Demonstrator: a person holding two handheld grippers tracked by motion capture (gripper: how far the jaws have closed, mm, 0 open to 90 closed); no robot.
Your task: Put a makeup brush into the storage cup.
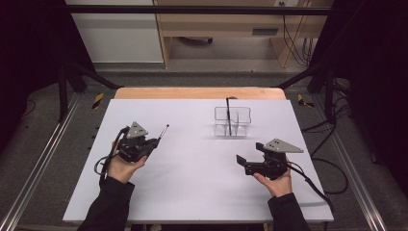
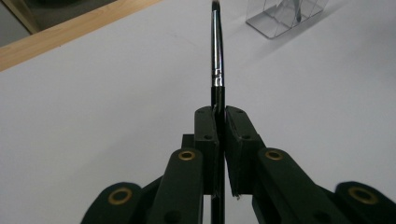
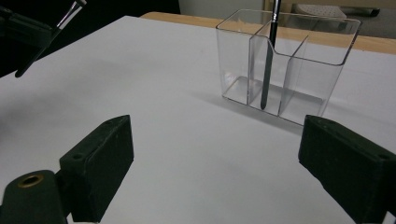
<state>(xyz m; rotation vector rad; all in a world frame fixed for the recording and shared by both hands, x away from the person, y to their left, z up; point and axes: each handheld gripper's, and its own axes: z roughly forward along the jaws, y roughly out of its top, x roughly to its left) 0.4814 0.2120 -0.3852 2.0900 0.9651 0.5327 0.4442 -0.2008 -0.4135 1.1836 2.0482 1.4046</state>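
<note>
a: where are we with this?

b: our left gripper (image 1: 155, 142) is clamped on a thin black brush (image 2: 217, 60), held above the white table (image 1: 192, 192) on our left side, its tip angled toward the clear organiser (image 1: 233, 121).

a: and that organiser?

b: it stands near the far edge, well apart from the brush we carry. one black brush (image 3: 269, 60) is upright in its middle compartment, so we judge one is put away.

a: what's left, then?

b: we'd say carrying ours across and dropping it into a compartment.

a: and the other hand?

b: our right gripper (image 1: 239, 160) rests low on the right with its jaws spread wide, holding nothing.
</note>
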